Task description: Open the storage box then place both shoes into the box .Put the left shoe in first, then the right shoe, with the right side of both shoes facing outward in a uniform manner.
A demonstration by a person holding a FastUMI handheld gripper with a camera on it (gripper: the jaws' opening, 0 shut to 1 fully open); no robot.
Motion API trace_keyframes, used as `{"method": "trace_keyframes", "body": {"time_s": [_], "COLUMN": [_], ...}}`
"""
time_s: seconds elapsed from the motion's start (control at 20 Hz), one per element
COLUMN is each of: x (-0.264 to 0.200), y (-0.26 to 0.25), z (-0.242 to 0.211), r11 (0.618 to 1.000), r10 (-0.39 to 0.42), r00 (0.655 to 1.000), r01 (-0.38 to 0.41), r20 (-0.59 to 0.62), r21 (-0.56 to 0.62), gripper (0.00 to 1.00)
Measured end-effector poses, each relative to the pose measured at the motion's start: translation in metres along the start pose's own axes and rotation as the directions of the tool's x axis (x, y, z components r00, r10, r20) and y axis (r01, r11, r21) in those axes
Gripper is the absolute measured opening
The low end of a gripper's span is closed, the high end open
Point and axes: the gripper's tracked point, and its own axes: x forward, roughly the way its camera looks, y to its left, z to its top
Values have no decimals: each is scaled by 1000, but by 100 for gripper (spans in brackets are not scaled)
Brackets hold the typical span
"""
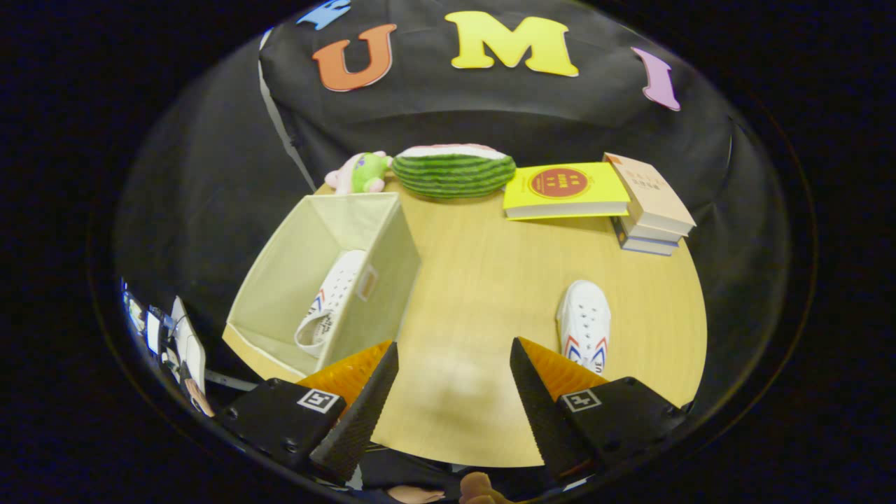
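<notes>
Box (294,280) — one shoe (332,301) inside; claw (453,357) agape

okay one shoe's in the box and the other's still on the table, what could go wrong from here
1. The shoe on the table lies beside one finger, not between the open tongs; closing now would likely catch only its edge.
2. The shoe in the box leans against the wall of the storage box, so the second may land on it or face the wrong way.
3. The soft box may slide if nudged.

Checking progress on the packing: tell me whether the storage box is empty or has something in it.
Not empty. The open box holds one white shoe; the other shoe lies on the table, just beyond the open, empty claw.
</notes>
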Motion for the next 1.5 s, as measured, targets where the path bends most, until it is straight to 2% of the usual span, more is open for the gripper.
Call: {"method": "trace_keyframes", "body": {"time_s": [0.3, 0.5, 0.75, 0.9, 1.05, 1.1, 1.15, 1.3, 1.45, 1.5], "x": [27, 38, 57, 74, 99, 104, 105, 103, 100, 98], "y": [-88, -146, -178, -190, -184, -176, -176, -179, -185, -187], "z": [-44, -64, -81, -86, -89, -88, -86, -88, -84, -84], "r11": [994, 980, 969, 972, 980, 987, 991, 995, 986, 980], "r10": [-80, -167, -178, -201, -151, -101, -93, -63, -57, -59], "r00": [988, 971, 958, 945, 946, 950, 945, 949, 961, 962], "r01": [88, 183, 210, 226, 180, 133, 118, 82, 97, 107], "r20": [-129, -171, -223, -257, -288, -297, -315, -310, -269, -266], "r21": [62, 84, 132, 71, 79, 89, 63, 50, 138, 170], "gripper": [100, 100, 100, 96, 65, 56, 46, 36, 9, 6]}}
